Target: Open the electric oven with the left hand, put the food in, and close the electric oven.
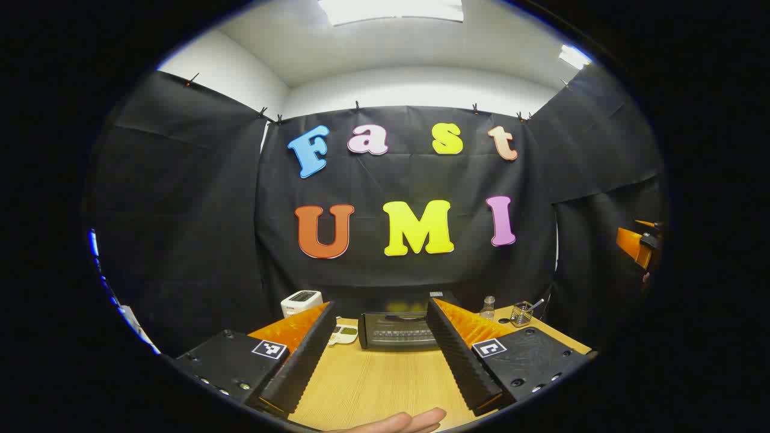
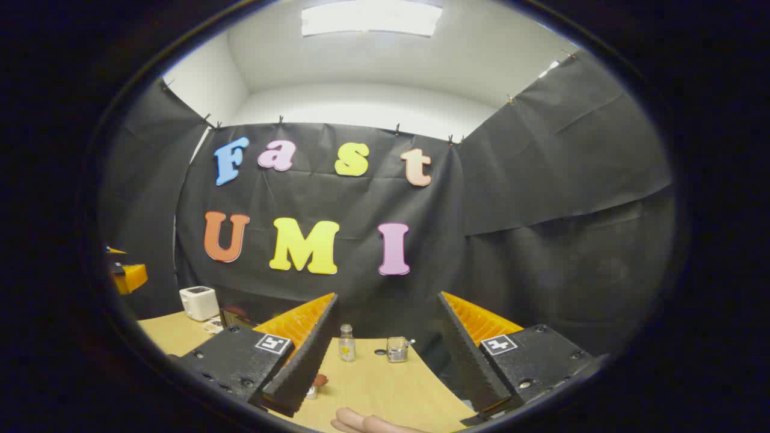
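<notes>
Left gripper view first: we see the white toaster (image 1: 301, 302) at the desk's (image 1: 373, 385) far left corner, then the electric oven (image 1: 400, 330) against the far edge, door shut, framed between the fingers of the left gripper (image 1: 379, 355). Those fingers stand wide apart with nothing between them. We judge it is lined up on the oven, ready to go for the door. A small bottle (image 1: 488, 307) and a glass cup (image 1: 522, 313) sit toward the far right corner, out of the way. A hand (image 1: 403, 422) shows at the near edge.

Right gripper view, left to right: toaster (image 2: 200, 302), right gripper (image 2: 388, 361) also spread and empty, bottle (image 2: 346, 343), cup (image 2: 397, 349). A small reddish item (image 2: 320, 380) lies beside its left finger, possibly the food; we cannot tell. Nothing opened yet.
</notes>
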Demonstrator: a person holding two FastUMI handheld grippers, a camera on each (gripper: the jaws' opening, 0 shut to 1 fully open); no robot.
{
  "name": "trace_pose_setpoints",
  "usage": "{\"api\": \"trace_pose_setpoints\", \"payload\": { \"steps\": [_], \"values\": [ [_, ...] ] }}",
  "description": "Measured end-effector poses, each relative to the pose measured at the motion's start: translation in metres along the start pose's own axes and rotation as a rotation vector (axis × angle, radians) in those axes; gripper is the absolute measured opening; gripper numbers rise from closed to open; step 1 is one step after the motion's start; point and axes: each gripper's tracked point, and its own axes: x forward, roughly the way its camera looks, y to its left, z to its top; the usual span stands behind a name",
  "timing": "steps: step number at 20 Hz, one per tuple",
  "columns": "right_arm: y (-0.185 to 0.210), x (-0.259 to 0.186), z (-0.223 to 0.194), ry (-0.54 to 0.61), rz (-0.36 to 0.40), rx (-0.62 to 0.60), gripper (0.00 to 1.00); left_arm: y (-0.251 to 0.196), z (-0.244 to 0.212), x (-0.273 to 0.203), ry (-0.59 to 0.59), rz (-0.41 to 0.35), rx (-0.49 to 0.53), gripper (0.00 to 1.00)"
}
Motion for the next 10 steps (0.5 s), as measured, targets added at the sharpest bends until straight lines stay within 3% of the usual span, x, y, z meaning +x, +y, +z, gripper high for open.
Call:
{"api": "trace_pose_setpoints", "payload": {
  "steps": [10],
  "values": [
    [0.025, 0.041, 0.001, 0.044, 0.066, 0.021, 1.0, 0.009, 0.022, 0.036, -0.031, -0.002, -0.01, 0.96]
  ]
}}
